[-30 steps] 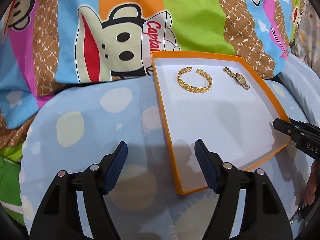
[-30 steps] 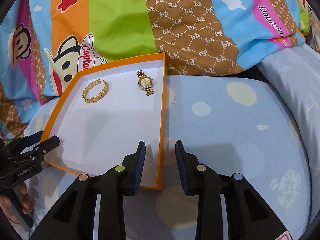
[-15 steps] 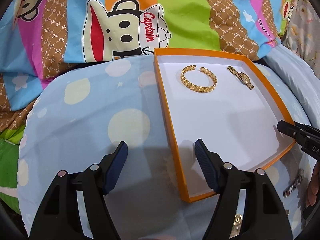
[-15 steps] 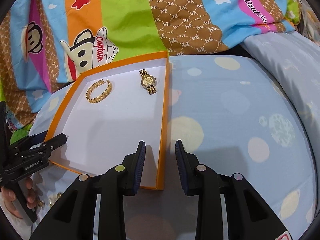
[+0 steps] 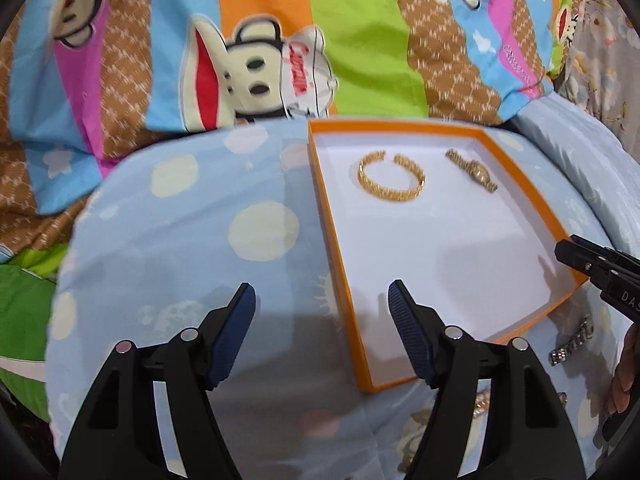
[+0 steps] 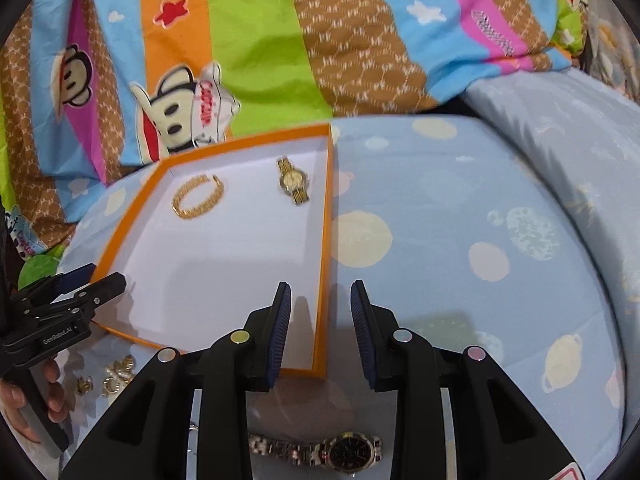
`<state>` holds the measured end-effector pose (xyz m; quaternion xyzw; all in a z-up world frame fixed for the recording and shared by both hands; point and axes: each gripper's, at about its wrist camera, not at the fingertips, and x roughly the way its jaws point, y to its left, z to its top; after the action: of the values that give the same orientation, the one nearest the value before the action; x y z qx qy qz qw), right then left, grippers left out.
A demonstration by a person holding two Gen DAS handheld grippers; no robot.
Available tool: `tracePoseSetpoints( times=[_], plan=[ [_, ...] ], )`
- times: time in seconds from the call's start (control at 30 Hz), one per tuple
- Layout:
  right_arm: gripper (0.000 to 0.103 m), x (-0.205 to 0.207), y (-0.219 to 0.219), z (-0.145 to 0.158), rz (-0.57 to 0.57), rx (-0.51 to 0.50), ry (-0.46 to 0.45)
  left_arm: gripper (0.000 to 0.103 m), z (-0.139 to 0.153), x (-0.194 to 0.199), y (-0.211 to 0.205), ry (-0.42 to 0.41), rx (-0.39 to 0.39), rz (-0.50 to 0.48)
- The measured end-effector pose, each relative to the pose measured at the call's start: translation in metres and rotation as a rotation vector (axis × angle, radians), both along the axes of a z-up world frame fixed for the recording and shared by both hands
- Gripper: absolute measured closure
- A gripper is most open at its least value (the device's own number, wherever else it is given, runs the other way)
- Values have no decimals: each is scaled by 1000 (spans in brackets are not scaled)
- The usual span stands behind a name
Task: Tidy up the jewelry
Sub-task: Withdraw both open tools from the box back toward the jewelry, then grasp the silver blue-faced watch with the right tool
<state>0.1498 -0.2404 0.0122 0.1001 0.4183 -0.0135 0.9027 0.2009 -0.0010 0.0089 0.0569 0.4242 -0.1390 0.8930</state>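
An orange box with a white floor (image 5: 440,264) (image 6: 224,264) lies on the blue bedding. In it lie a gold open bangle (image 5: 390,176) (image 6: 198,196) and a small gold watch (image 5: 474,170) (image 6: 294,180). A silver watch with a dark dial (image 6: 332,450) (image 5: 572,346) lies on the bedding in front of the box. Small gold pieces (image 6: 110,378) lie near the box's front left corner. My left gripper (image 5: 322,320) is open and empty over the box's left edge. My right gripper (image 6: 320,320) is open and empty over the box's right edge.
A colourful monkey-print quilt (image 5: 280,60) (image 6: 260,40) is bunched up behind the box. A light blue pillow (image 6: 560,140) rises at the right. More gold jewelry (image 5: 480,404) shows below the box's front edge in the left wrist view.
Both grippers have pulled back toward the near side, so the box sits farther off and the silver watch and small gold pieces have come into view. Jaw openings are unchanged.
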Motion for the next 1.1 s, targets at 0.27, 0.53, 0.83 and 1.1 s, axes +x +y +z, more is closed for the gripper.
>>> tracePoseSetpoints(
  times=[0.27, 0.53, 0.83, 1.1],
  plan=[
    [66, -67, 14, 9, 19, -102, -48, 31, 31, -65, 37, -141, 60, 58],
    [66, -108, 23, -11, 31, -96, -11, 31, 5, -111, 62, -46, 29, 100],
    [65, -108, 18, -14, 9, -85, 11, 30, -13, -127, 40, -7, 40, 40],
    [47, -91, 15, -9, 19, -128, -7, 30, -21, -124, 37, 24, 27, 34]
  ],
)
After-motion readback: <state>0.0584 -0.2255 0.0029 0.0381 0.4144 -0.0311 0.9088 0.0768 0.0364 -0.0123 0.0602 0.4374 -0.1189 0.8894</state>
